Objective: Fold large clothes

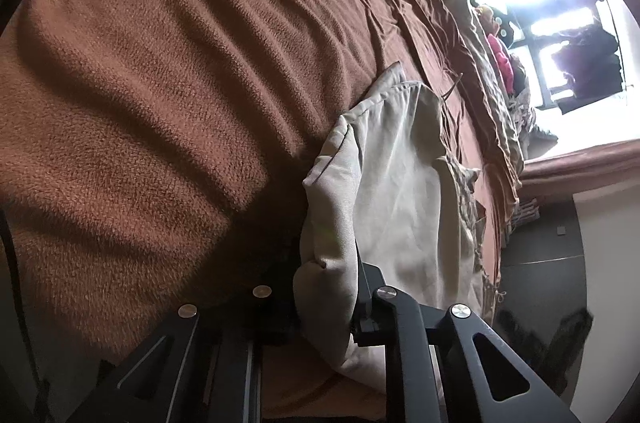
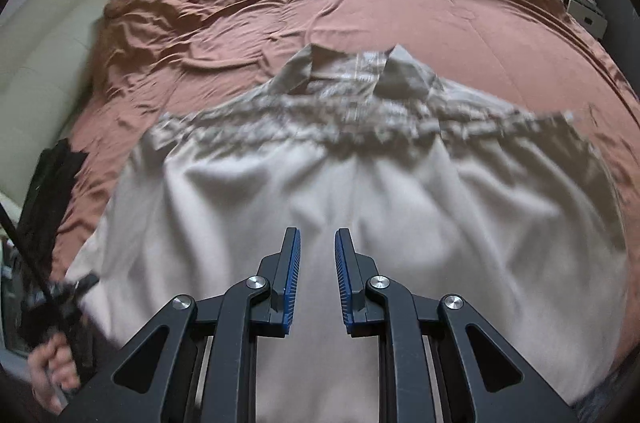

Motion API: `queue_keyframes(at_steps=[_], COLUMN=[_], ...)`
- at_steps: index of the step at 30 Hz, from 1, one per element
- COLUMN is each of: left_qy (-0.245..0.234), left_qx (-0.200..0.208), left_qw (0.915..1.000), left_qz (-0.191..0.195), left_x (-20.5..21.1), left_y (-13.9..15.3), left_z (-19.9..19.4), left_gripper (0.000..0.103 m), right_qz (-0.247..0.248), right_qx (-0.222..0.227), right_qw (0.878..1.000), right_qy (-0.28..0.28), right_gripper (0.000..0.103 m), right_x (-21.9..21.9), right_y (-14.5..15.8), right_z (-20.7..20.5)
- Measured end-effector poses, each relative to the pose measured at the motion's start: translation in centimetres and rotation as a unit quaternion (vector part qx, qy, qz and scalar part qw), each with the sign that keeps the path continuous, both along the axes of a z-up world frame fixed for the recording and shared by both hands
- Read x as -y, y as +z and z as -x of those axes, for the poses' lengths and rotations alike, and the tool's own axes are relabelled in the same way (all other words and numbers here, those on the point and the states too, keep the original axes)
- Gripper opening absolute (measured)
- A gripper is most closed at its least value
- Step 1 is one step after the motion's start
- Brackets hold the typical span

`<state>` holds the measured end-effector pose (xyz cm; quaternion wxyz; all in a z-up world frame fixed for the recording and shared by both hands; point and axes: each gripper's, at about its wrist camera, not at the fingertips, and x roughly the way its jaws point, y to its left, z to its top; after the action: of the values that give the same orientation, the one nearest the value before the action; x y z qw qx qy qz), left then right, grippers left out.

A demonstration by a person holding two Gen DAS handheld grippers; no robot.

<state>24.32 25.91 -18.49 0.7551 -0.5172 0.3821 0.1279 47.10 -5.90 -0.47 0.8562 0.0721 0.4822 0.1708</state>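
A big pale shirt (image 2: 320,183) lies spread on the bed, on a brown bedspread (image 2: 440,23). Its collar (image 2: 344,67) points to the far side and its body comes toward the near edge.

The left gripper (image 1: 320,307) is clenched on a bunched-up edge of the shirt, at the shirt's left side. The cloth is pinched tight between its fingers (image 1: 366,287). The right gripper (image 2: 316,275) hangs over the near middle of the shirt. Its blue-padded fingers (image 2: 292,263) stand a little apart with nothing between them, so that one is released.

This looks like the start of a fold. To do it well, the left gripper should keep its firm pinch and carry the side across in one smooth pull. The right gripper should take a hold on the cloth too, so the edge stays straight and does not sag. Lay the cloth down flat before letting go.

Some things are hard to see. The right view is blurry, so the shirt's sleeves and front are not clear. In the left view one finger is hidden behind the cloth. A hand (image 2: 52,371) shows at the near left, mostly cut off. The window (image 1: 552,7) is too bright to see through.
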Motion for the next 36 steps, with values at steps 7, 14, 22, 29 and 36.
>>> queue_keyframes(at_steps=[7, 14, 22, 29, 36], left_qy=[0.001, -0.005, -0.029, -0.057, -0.092], left_qx=[-0.002, 0.02, 0.06, 0.099, 0.128], left_qw=[1.0, 0.9997, 0.9976, 0.9933, 0.9872], left_qz=[-0.004, -0.012, -0.021, -0.017, -0.026], left_x=[0.3, 1.4, 3.4, 5.2, 8.0], left_y=[0.6, 2.9, 7.9, 11.6, 15.2], left_z=[0.2, 0.2, -0.4, -1.7, -4.0], left_gripper=[0.018, 0.016, 0.015, 0.014, 0.014], right_qz=[-0.015, -0.012, -0.032, -0.088, -0.125], right_qx=[-0.01, -0.045, -0.041, -0.022, -0.02], right_qw=[1.0, 0.999, 0.998, 0.994, 0.991], right_qy=[-0.01, -0.021, -0.028, -0.061, -0.05], right_gripper=[0.015, 0.015, 0.015, 0.015, 0.015], right_x=[1.5, 1.6, 2.5, 6.8, 7.2], right_y=[-2.4, -7.3, -6.4, -5.1, -4.6], right_z=[6.6, 7.6, 7.4, 8.8, 10.6])
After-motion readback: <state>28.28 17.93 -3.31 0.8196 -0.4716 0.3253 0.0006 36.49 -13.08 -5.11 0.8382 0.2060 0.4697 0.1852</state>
